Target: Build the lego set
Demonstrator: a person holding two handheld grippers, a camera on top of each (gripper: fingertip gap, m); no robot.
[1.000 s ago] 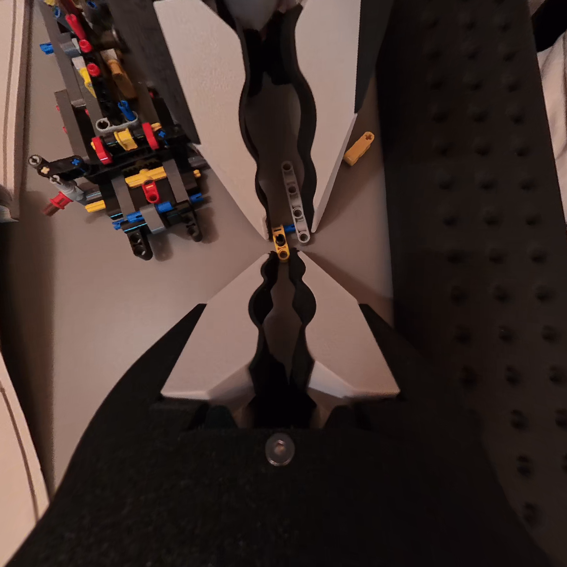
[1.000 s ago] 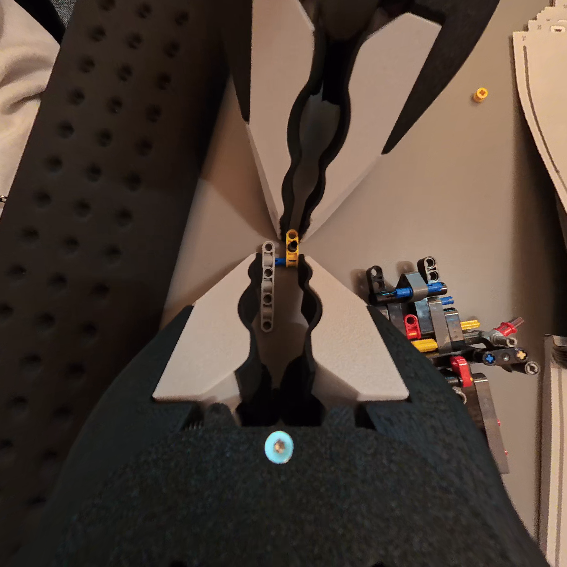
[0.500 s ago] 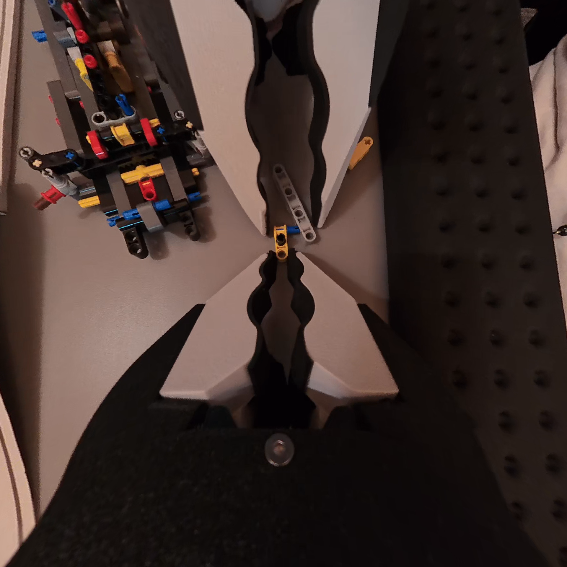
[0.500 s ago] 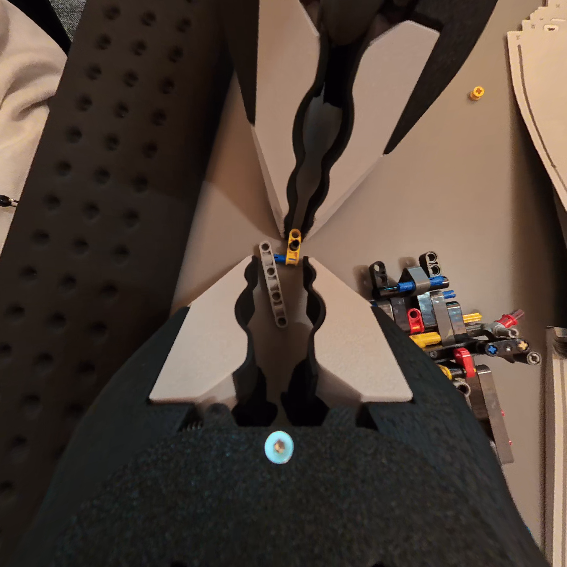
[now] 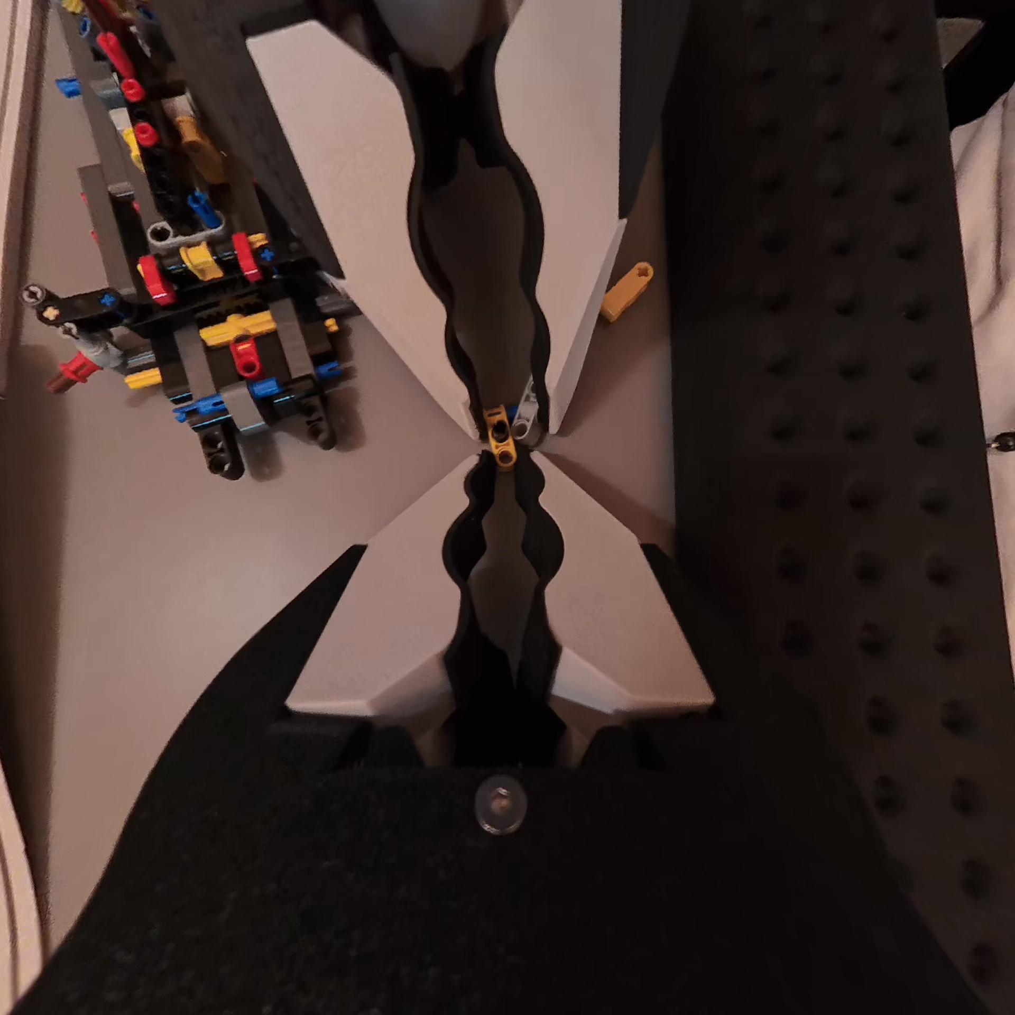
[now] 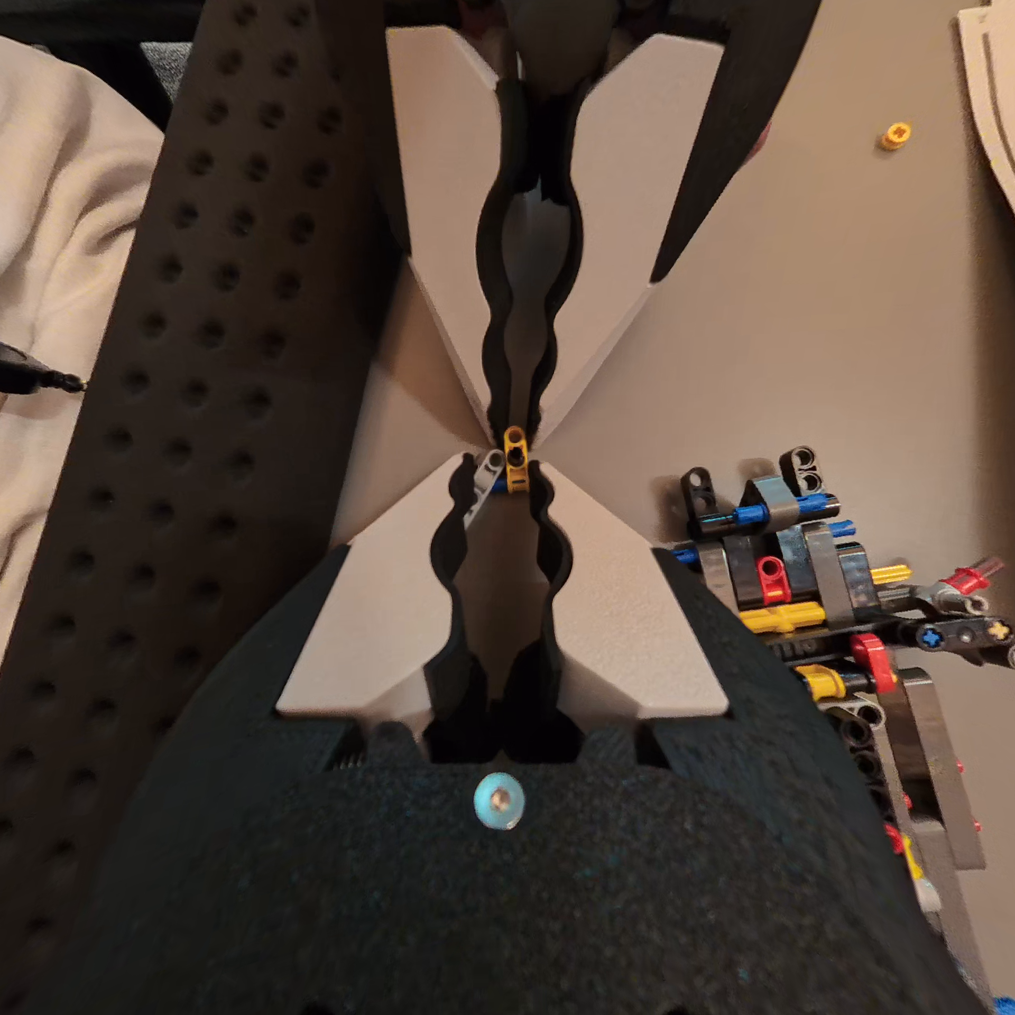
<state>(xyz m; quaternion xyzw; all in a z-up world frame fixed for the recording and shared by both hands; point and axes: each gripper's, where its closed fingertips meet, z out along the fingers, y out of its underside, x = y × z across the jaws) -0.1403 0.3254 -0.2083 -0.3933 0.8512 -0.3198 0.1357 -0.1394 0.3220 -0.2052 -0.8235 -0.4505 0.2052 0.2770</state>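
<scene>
My left gripper (image 5: 504,457) is shut on the lower end of a small yellow connector (image 5: 500,435). My right gripper (image 6: 502,468) comes in from the opposite side, tip to tip with the left. Its jaws are closed around a grey beam (image 6: 484,480) and the yellow connector (image 6: 516,458), which are joined by a blue pin (image 6: 498,485). The beam stands tilted, pressed against the connector. In the left wrist view the grey beam (image 5: 526,418) shows only its end, between the right gripper's fingers. All this is held above the table.
The partly built lego model (image 5: 219,329) lies on the table to one side, and also shows in the right wrist view (image 6: 824,604). There is a loose orange piece (image 5: 626,291), a small yellow round piece (image 6: 896,134), a black perforated board (image 6: 192,384), paper sheets (image 6: 988,110) and pale fabric (image 6: 55,219). My two grippers' fingertips are within a few centimetres of each other.
The right gripper's jaws have narrowed around the grey beam. The beam has tilted and moved along the blue pin up against the yellow connector. The left gripper still holds the connector.
</scene>
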